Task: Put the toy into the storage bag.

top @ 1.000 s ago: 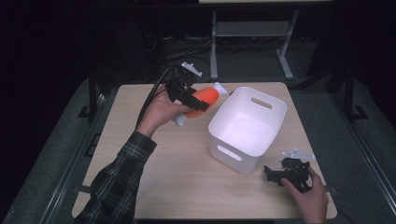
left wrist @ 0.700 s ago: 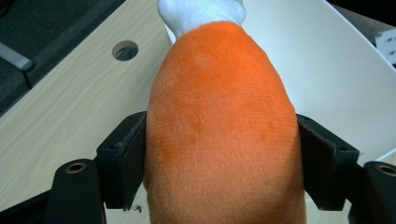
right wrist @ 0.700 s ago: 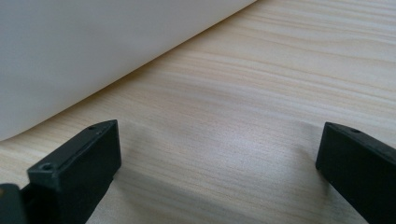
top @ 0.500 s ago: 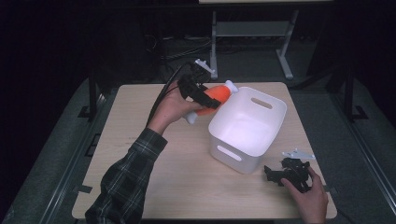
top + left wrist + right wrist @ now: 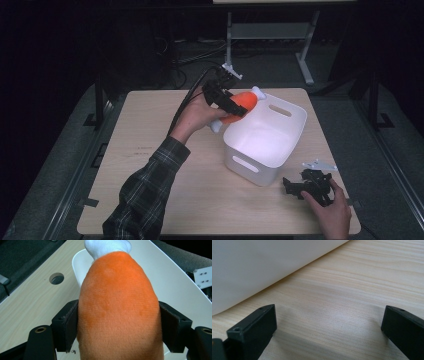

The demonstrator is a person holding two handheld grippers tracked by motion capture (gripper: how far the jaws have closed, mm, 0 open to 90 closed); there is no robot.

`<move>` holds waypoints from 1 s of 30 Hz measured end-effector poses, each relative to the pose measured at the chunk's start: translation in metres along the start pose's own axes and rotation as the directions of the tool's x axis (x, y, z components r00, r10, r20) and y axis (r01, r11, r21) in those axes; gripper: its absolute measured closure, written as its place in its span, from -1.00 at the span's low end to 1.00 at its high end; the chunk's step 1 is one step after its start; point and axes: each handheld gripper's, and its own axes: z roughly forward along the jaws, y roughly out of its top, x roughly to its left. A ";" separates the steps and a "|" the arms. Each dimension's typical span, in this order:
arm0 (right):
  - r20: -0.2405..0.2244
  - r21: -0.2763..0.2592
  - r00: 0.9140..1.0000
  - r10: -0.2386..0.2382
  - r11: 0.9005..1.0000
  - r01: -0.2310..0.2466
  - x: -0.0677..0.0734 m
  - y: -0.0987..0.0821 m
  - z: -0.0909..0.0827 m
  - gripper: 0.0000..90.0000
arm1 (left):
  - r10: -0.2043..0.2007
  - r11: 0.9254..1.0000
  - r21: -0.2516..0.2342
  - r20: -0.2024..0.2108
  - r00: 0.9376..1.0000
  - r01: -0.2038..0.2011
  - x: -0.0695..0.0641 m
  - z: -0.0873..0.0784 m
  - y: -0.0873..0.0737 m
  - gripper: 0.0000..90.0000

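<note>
At the bottom right of the high view, my right tongs (image 5: 300, 186) rest on the light wooden bench (image 5: 150, 165), wide open and holding nothing. Just above them, in the middle, sits the white plastic bin with handle holes (image 5: 295, 120). At its upper left rim, my left tongs (image 5: 235, 104) squeeze the orange plush toy with white ends (image 5: 246, 100), up off the bench.
</note>
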 end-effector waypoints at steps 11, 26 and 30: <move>0.000 0.000 1.000 -0.001 1.000 0.001 0.000 0.000 0.000 -1.00 | -0.001 1.000 -0.002 0.012 1.000 0.001 -0.007 0.019 0.009 -0.44; -0.001 0.002 1.000 -0.003 1.000 0.003 0.000 0.000 0.000 -1.00 | -0.016 1.000 0.005 0.032 0.999 0.016 -0.017 0.048 0.016 -0.44; -0.001 0.001 1.000 -0.003 1.000 0.003 0.000 0.000 0.000 -1.00 | -0.025 1.000 0.018 0.026 0.999 0.024 -0.018 0.056 0.016 -0.45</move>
